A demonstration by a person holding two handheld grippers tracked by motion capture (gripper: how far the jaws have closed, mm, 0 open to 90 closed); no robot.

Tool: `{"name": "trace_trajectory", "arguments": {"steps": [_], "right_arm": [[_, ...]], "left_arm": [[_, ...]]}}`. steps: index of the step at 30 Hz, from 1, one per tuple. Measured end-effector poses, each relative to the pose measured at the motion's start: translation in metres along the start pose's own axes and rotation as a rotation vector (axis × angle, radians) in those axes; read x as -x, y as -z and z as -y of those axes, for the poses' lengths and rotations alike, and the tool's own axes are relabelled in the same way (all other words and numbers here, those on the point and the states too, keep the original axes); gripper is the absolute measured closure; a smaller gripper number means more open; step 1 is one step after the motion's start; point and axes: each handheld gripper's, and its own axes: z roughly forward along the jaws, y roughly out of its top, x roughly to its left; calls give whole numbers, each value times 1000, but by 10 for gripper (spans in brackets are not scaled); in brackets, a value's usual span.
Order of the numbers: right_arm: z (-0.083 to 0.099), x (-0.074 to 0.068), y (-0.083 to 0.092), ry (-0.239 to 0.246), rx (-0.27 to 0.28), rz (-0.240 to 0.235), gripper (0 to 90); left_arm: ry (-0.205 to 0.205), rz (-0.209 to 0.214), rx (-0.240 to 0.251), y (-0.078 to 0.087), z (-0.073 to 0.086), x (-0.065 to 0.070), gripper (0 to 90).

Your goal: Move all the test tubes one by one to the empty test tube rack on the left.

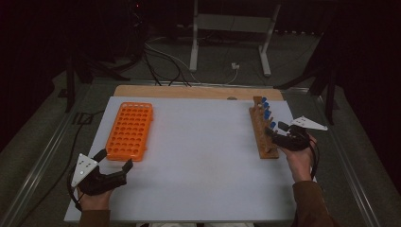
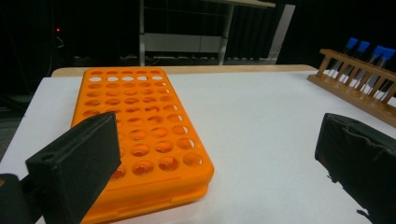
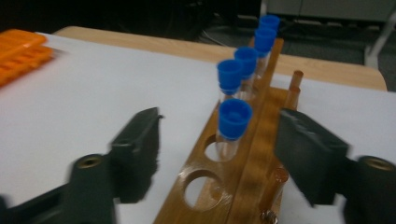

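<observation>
On the white table (image 1: 198, 161) the orange rack (image 1: 129, 130) lies at 10 o'clock with the spread left gripper (image 1: 113, 160) just below it, while at 3 o'clock the half-open right gripper (image 1: 276, 128) straddles, without touching, the nearest blue-capped tube (image 3: 232, 122) in the wooden rack (image 1: 261, 137).

The high view looks forward and down over the whole white desk (image 1: 198, 156). The left gripper view sits low and close to the orange tube rack (image 2: 140, 135). The right gripper view hovers close over the wooden tube rack (image 3: 233, 154). All three views share both racks.
</observation>
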Motion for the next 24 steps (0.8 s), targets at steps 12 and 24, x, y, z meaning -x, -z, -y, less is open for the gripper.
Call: {"name": "trace_trajectory", "arguments": {"steps": [12,24], "right_arm": [[6,5,-17,-38,-34,-18,710],[1,-2,-19,24,-33,48,765]], "left_arm": [[14,-7,-7,-1,1,-2,10],[11,-15,-28,-2,0,-1,10]]}}
